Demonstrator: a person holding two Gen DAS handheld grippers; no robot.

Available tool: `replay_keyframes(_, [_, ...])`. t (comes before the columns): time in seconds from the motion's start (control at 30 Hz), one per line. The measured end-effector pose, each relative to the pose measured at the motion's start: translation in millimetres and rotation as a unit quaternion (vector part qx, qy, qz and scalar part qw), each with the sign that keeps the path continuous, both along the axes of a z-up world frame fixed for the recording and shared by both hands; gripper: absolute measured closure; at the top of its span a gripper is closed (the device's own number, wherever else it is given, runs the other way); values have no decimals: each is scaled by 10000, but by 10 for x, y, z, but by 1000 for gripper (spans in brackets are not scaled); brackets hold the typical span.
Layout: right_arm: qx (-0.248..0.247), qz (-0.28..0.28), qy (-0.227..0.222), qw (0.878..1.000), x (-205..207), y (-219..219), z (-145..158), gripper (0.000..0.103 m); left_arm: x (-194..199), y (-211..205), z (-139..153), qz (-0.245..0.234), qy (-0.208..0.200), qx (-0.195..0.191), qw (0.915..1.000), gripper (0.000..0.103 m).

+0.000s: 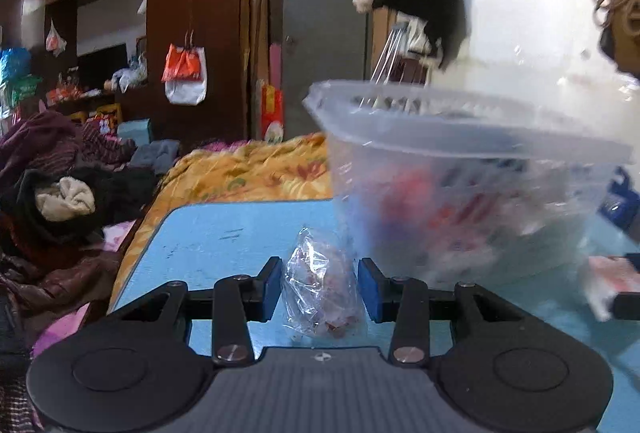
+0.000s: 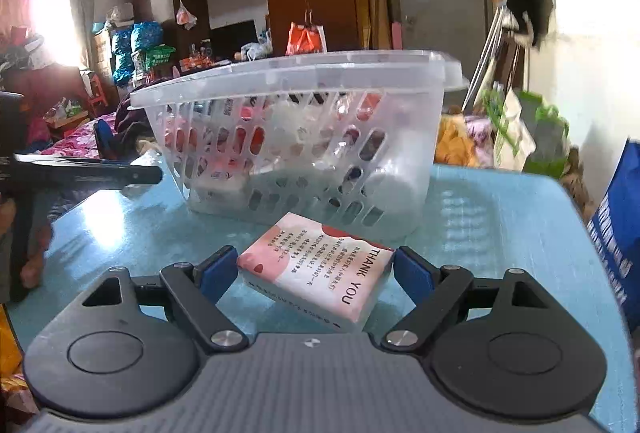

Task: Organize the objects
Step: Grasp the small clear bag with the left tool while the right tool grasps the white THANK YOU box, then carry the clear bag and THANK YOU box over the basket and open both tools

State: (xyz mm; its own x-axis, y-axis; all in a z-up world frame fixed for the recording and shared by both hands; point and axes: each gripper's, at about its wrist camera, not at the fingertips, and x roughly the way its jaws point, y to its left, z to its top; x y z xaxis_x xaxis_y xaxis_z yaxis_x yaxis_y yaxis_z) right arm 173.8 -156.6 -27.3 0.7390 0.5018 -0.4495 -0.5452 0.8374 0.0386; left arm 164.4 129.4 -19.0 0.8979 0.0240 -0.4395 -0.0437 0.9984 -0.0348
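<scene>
A clear plastic basket (image 2: 304, 137) with slotted walls stands on the light blue table (image 2: 500, 217) and holds several packets. It also shows blurred in the left wrist view (image 1: 460, 173). My left gripper (image 1: 319, 291) has its blue pads on either side of a small clear plastic bag (image 1: 320, 293) with reddish bits inside, touching or nearly touching it. My right gripper (image 2: 314, 271) has its blue pads against the two ends of a pink and white "THANK YOU" packet (image 2: 320, 277), just in front of the basket.
A bed with an orange floral blanket (image 1: 248, 173) and piled dark clothes (image 1: 60, 201) lies beyond the table's far edge. A blue bag (image 2: 616, 241) stands at the table's right. The left gripper's arm (image 2: 80, 173) reaches in at the left of the right wrist view.
</scene>
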Motion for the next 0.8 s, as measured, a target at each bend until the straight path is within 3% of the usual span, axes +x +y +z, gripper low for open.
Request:
replay_keyframes(0.2, [185, -50, -121, 9997, -27, -96, -4, 16, -286, -304, 50, -325, -321, -187, 9988, 58])
replay_keyframes(0.33, [331, -51, -131, 9994, -37, -143, -5, 16, -375, -500, 45, -484, -482, -75, 9976, 58])
replay_keyframes(0.6, [608, -26, -279, 9978, -86, -221, 11, 16, -407, -639, -32, -606, -462, -149, 9970, 58])
replay_keyframes(0.7, [847, 32, -594, 9946, -191, -291, 28, 16, -477, -642, -36, -554, -591, -165, 9966, 58])
replay_keyframes(0.8, [1174, 172, -905, 9888, -366, -369, 126, 16, -599, -603, 67, -665, -770, -435, 9939, 58])
